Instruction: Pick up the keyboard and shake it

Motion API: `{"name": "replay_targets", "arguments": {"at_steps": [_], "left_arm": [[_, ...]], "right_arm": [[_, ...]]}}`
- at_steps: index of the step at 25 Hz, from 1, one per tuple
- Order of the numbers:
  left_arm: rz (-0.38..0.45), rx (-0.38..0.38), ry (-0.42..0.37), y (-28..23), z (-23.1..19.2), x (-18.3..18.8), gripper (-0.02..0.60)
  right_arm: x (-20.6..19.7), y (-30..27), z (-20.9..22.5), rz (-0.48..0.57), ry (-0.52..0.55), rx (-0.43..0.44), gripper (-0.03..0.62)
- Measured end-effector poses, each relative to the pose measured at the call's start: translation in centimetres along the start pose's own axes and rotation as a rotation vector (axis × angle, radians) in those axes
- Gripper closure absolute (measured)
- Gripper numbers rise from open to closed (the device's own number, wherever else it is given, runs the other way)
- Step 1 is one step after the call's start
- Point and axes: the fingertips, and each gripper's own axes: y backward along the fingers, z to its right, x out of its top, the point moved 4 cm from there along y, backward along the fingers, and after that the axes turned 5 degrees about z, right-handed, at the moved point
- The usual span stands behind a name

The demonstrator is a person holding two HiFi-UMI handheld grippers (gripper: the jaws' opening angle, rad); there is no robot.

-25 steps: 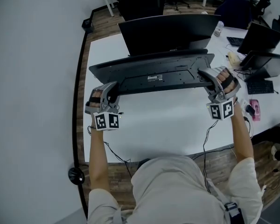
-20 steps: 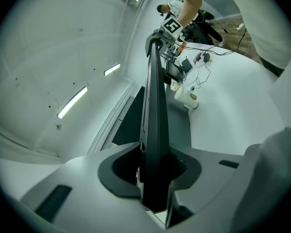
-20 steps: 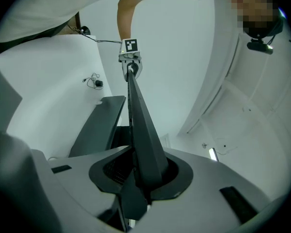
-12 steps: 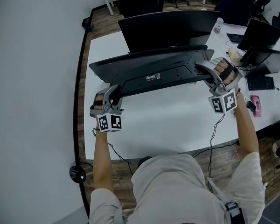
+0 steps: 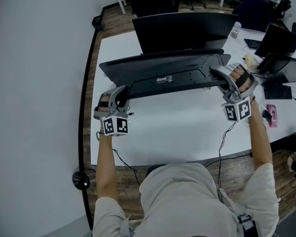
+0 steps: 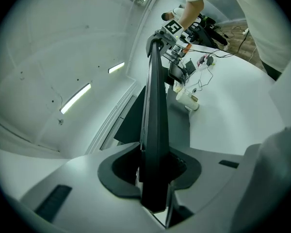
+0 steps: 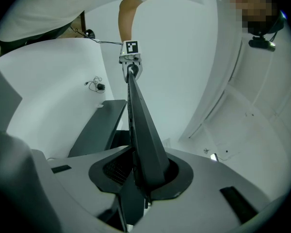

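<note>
Gripping keyboard (image 5: 163, 73) at both ends, left gripper (image 5: 122, 92) and right gripper (image 5: 218, 74) clamped on its edges. Holding it aloft over desk (image 5: 177, 130), underside up. Barely shifted versus a second ago.

Keyboard (image 5: 163, 75) held clear of the table (image 5: 187, 127), underside uppermost, spanning left to right. Its left end is clamped in the left gripper (image 5: 120, 95), its right end in the right gripper (image 5: 222, 78). Monitor (image 5: 185, 31) stands on the table directly behind the keyboard. Second keyboard (image 5: 277, 92) lies at far right, further monitors (image 5: 280, 39) behind it. Office chair (image 5: 155, 1) stands beyond the table
</note>
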Motion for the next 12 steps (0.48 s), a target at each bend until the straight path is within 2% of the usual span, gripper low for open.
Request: {"name": "replay_targets", "arguments": {"at_steps": [5,12], "left_arm": [[0.005,0.038,-0.035,0.2,-4.3,1.4,0.460],[0.011,-0.030,-0.214,-0.4,-6.1,2.8,0.460]], "right_arm": [[-0.4,0.6,-1.0,-0.034,-0.119,-0.103,0.456],[-0.6,1.4,-4.7,-0.069,-0.254,-0.162,0.459]]}}
